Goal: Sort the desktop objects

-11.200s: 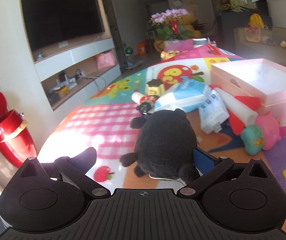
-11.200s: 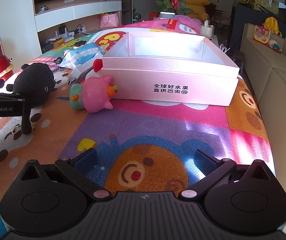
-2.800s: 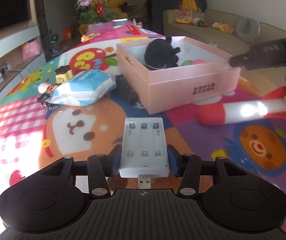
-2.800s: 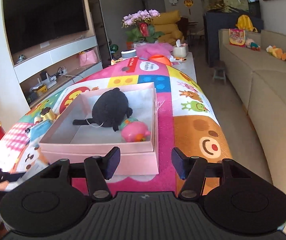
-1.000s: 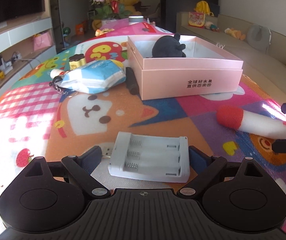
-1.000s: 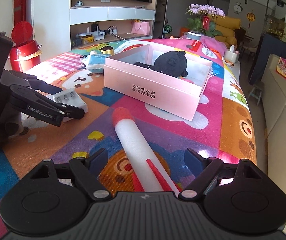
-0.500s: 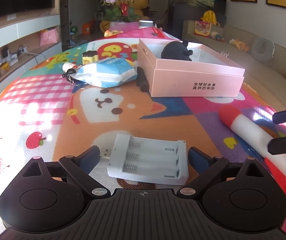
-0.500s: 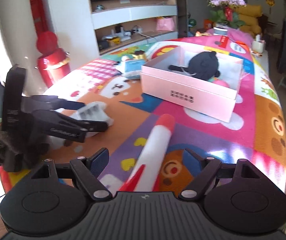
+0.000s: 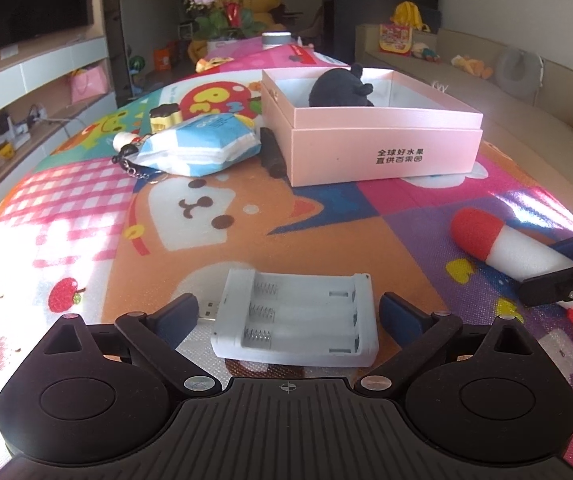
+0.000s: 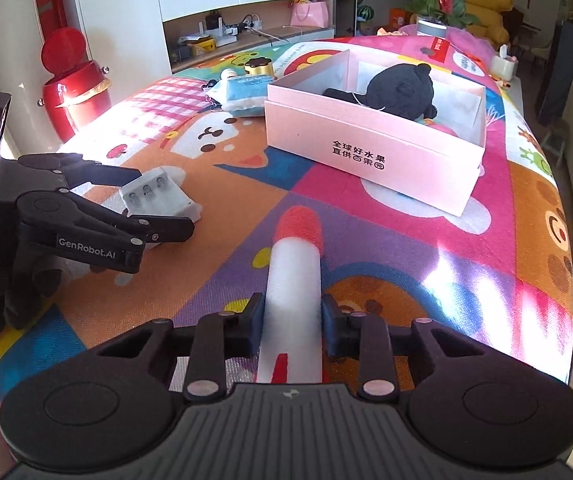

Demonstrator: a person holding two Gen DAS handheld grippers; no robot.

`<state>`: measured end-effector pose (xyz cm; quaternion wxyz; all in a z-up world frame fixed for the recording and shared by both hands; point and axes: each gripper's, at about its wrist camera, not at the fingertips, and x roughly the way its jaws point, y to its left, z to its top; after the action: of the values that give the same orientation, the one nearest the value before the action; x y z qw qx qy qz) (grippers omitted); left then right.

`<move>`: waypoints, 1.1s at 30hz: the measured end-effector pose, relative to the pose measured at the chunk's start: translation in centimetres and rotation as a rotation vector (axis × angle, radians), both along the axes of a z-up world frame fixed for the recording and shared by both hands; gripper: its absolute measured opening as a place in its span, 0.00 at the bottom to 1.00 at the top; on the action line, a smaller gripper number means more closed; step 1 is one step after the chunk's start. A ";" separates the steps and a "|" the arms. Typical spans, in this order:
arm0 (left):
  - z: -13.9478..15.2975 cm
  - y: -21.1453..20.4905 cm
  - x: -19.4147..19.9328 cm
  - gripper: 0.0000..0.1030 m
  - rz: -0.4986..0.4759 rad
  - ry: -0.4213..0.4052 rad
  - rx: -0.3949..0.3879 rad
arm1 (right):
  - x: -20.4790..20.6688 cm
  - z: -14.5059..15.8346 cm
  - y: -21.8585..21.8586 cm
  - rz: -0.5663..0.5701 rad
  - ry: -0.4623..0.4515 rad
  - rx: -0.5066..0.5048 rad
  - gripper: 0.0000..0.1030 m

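While left gripper (image 9: 288,314) gapes around ribbed plastic charger (image 9: 296,318), right gripper (image 10: 291,316) tight on foam rocket (image 10: 295,280).

Cartoon play mat (image 9: 246,216) under pink box (image 9: 382,148)

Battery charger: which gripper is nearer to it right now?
Left. The left gripper straddles the white battery charger, jaws open, pads clear of it. The right gripper is shut on the foam rocket, off to the charger's side.

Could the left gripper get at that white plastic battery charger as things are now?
Probably yes: the white plastic battery charger already lies between the left gripper's open jaws, with nothing blocking.
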<state>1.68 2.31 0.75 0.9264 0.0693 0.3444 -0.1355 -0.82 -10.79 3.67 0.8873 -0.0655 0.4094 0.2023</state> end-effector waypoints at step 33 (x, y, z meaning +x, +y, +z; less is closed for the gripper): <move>10.2 -3.6 13.2 0.97 0.025 -0.275 -0.257 | 16.1 13.7 -8.5 -0.397 -0.322 0.353 0.51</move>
<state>14.85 -1.31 10.95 0.9676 -0.0362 0.1952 -0.1559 15.25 -19.32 17.35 0.9605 0.1397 0.2271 0.0798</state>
